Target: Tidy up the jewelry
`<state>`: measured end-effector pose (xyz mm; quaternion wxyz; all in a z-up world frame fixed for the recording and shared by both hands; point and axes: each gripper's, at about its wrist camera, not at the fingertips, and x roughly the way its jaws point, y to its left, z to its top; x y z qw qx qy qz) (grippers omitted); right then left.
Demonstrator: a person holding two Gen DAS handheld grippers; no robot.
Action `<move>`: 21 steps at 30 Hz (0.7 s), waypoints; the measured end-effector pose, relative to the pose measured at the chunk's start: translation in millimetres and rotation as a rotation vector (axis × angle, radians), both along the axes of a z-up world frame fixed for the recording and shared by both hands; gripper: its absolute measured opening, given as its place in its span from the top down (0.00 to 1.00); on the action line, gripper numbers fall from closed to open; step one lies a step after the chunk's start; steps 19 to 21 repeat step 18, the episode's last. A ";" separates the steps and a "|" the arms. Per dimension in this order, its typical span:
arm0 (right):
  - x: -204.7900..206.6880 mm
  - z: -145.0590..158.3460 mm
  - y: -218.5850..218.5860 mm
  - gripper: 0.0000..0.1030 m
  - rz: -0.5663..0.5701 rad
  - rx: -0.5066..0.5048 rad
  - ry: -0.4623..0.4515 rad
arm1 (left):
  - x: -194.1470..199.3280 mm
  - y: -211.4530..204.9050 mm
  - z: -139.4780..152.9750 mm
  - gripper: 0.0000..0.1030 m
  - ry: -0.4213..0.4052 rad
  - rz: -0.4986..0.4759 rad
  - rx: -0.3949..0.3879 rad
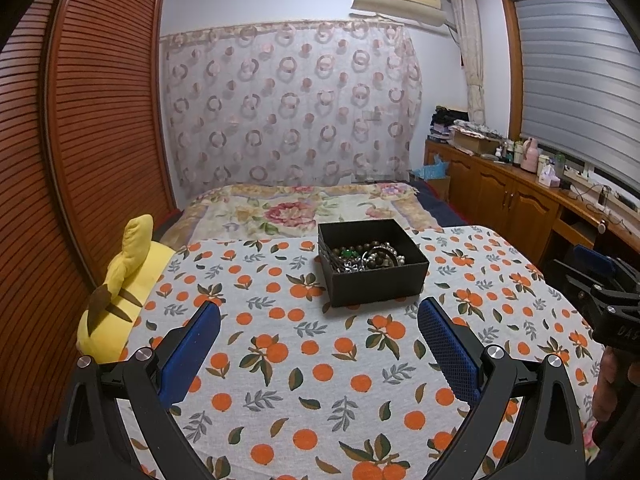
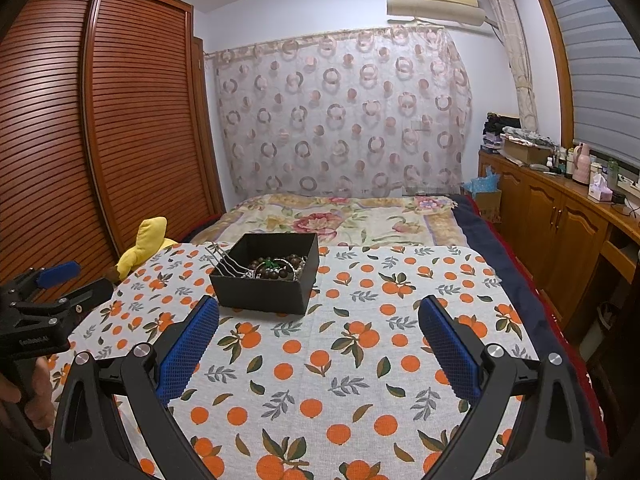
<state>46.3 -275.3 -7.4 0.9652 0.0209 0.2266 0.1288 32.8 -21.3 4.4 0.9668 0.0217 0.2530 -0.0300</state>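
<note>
A black open box (image 1: 376, 280) (image 2: 260, 290) stands on the orange-print tablecloth (image 1: 312, 364) (image 2: 340, 364). It holds a heap of jewelry (image 1: 366, 258) (image 2: 276, 270): dark wooden beads, a green piece and silver chains. In the right wrist view a silver chain (image 2: 224, 262) drapes over the box's left wall. My left gripper (image 1: 320, 320) is open, empty, short of the box. My right gripper (image 2: 318, 318) is open too, with the box ahead to its left. Each gripper shows at the edge of the other's view, the right gripper (image 1: 600, 280) and the left gripper (image 2: 52, 284).
A yellow plush toy (image 1: 116, 304) (image 2: 144, 248) lies off the table's left edge. Behind the table is a bed with a floral blanket (image 1: 304, 208). A slatted wooden wardrobe (image 1: 80, 140) is on the left, and a cluttered wooden cabinet (image 1: 520, 184) on the right.
</note>
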 end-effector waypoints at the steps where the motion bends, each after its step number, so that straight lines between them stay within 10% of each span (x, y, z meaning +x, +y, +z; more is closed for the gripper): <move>1: -0.2 0.0 0.2 0.02 -0.001 -0.001 0.000 | 0.9 -1.1 0.5 0.07 -0.001 0.001 0.000; 21: 0.0 0.4 -0.3 0.02 0.000 0.000 0.000 | -2.9 -1.2 5.0 0.07 -0.006 -0.007 -0.004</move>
